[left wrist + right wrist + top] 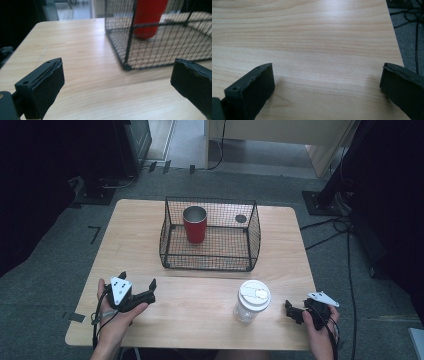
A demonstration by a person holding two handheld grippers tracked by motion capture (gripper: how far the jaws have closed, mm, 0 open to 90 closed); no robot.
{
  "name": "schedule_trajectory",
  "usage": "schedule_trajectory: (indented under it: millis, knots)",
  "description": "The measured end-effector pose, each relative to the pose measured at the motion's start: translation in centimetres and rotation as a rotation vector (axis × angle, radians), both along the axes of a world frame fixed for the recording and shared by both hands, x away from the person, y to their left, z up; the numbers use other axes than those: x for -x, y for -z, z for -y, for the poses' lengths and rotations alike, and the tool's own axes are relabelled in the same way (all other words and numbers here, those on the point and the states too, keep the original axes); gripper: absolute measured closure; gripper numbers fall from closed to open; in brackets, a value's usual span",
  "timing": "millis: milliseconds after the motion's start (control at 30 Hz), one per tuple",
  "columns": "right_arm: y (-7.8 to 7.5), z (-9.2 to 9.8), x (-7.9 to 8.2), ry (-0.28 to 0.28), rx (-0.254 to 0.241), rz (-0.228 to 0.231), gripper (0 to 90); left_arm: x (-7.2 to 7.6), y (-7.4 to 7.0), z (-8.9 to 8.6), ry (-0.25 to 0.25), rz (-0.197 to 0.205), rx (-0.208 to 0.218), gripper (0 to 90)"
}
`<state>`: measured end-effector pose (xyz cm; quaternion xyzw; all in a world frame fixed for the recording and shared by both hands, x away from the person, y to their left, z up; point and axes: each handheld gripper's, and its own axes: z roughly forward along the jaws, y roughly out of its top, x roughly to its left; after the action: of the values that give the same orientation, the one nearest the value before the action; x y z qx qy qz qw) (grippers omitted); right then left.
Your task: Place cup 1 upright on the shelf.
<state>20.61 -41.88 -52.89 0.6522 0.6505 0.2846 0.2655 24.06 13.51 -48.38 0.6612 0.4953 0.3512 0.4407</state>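
A black wire basket point(207, 267) stands at the middle back of the wooden table point(195, 312), and a red metal tumbler point(195, 225) sits upright inside it. Near the front edge, right of centre, a clear cup with a white lid point(251, 301) stands upright. My left gripper point(137, 280) rests at the front left, open with nothing between its jaws. In the left gripper view the open left gripper point(117, 72) faces the basket's near corner point(127, 50) and the tumbler point(147, 17). My right gripper point(293, 312) lies just right of the cup, open. The right gripper view shows the open right gripper point(327, 75) over bare wood.
A small dark round spot point(241, 218) shows on the table through the basket's back mesh. Cables point(330, 227) trail over the grey floor right of the table, and black stands rise at both sides. The table's right edge point(395, 42) runs close to my right gripper.
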Motion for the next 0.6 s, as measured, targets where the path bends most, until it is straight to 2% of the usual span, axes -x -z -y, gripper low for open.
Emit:
schedule_trajectory:
  millis: [100,267,433,533,600]
  knots:
    - [0.0,0.0,0.0,-0.001,0.0,0.001,0.0,0.5,1.0,-1.3,-0.02,-0.018,-0.024,0.0]
    - [0.0,0.0,0.0,0.0,0.0,0.0,0.0,1.5,2.0,-2.9,-0.025,-0.06,-0.026,0.0]
    - [0.0,0.0,0.0,0.0,0.0,0.0,0.0,2.2,2.7,-4.1,-0.025,-0.084,-0.028,0.0]
    - [0.0,0.0,0.0,-0.001,0.0,0.0,0.0,2.3,2.9,-4.8,-0.019,-0.116,-0.046,0.0]
    - [0.0,0.0,0.0,0.0,-0.001,0.0,0.0,2.3,3.0,-5.2,-0.025,-0.13,-0.043,0.0]
